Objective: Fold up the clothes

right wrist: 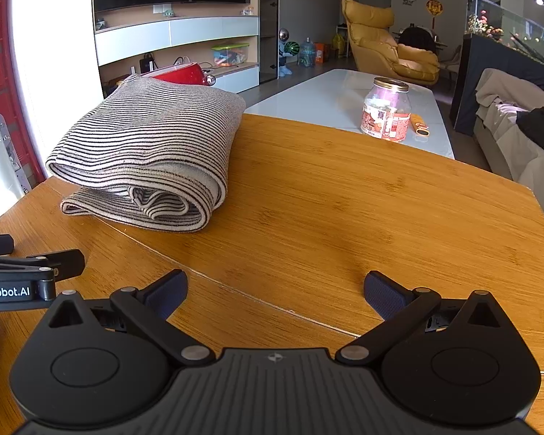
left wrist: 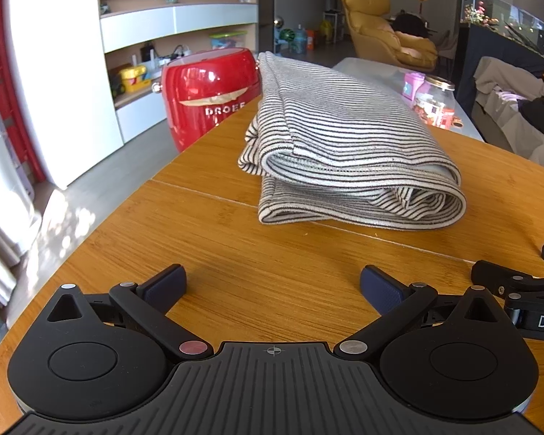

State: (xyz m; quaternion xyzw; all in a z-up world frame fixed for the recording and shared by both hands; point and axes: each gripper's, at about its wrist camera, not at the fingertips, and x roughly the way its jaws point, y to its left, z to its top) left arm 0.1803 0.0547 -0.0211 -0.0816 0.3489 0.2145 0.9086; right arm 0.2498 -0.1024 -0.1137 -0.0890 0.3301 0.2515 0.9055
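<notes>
A black-and-white striped garment [left wrist: 344, 145] lies folded in a thick bundle on the wooden table [left wrist: 235, 253]. It also shows in the right wrist view [right wrist: 148, 152], at the left. My left gripper [left wrist: 272, 286] is open and empty, low over the table, short of the bundle's near edge. My right gripper [right wrist: 275, 291] is open and empty, to the right of the bundle. The right gripper's fingers [left wrist: 507, 279] show at the right edge of the left wrist view, and the left gripper [right wrist: 36, 264] shows at the left edge of the right wrist view.
A red appliance [left wrist: 210, 90] stands beyond the table's far left edge. A white coffee table [right wrist: 344, 101] behind holds a glass jar [right wrist: 386, 114]. A sofa [right wrist: 518, 137] lies to the right, a yellow armchair [right wrist: 384, 43] further back.
</notes>
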